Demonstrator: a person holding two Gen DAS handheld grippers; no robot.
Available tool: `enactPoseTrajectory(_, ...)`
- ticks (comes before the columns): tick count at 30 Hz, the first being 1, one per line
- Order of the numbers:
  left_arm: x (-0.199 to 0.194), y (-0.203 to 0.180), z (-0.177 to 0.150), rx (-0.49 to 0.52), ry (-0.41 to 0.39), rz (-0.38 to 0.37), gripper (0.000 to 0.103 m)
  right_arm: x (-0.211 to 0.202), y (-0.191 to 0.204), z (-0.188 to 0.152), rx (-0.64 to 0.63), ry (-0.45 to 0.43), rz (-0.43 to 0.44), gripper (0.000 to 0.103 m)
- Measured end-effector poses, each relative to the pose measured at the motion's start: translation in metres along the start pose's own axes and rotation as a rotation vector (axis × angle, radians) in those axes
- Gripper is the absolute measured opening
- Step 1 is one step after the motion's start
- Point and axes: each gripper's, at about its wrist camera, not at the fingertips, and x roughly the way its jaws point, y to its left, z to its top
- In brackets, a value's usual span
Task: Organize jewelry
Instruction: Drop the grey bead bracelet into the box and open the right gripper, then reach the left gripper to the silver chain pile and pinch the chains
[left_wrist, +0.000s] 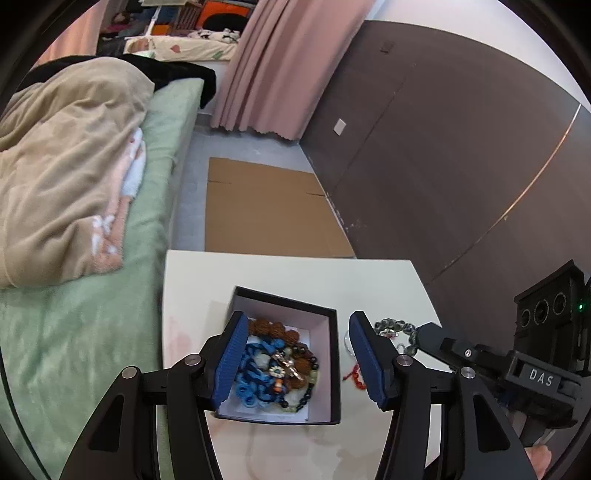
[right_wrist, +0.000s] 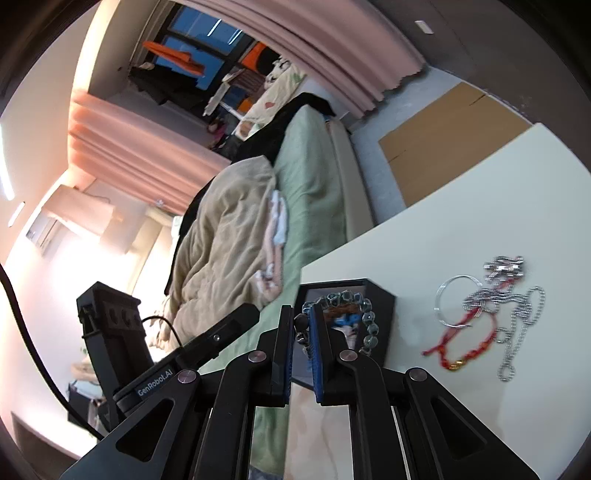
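Two jaws (right_wrist: 300, 325) apparently around bracelet (right_wrist: 347, 299)

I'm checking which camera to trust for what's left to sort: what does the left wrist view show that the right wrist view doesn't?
Only the left wrist view shows the box's contents: blue cord jewelry and brown beads, framed by the open left gripper.

Only the right wrist view shows the silver chain and clear ring on the table.

Both show the black box, the red cord bracelet, and the right gripper shut on the grey bead bracelet.
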Motion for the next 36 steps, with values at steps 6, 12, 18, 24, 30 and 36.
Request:
enactPoseTrajectory(6,-0.008,0.012,0.007,-0.025,-0.023,0.017,0.06,0.02,0.013,-0.003,-0.032,0.023,0.034,0.01)
enactPoseTrajectory(12,-0.016,0.018,0.006,-0.032,-0.056,0.027,0.086,0.03,0.011,-0.005,-0.046,0.075,-0.038,0.059)
enactPoseTrajectory(18,-0.014,0.005,0.004,-0.008,-0.045,0.002,0.086,-0.003,0.003,-0.005,-0.051,0.03,-0.101,0.068)
enactPoseTrajectory(24,-0.01,-0.016,-0.003,0.037,-0.03,-0.023,0.086,-0.03,-0.004,-0.011,-0.056,-0.002,-0.181,0.08)
enactPoseTrajectory(30,-0.004,-0.04,-0.013,0.074,-0.002,-0.028,0.086,-0.069,-0.016,-0.011,-0.033,-0.076,-0.275,0.102)
enactPoseTrajectory(36,0.004,-0.064,-0.022,0.104,0.016,-0.036,0.086,-0.098,-0.033,-0.012,0.015,-0.118,-0.305,0.103)
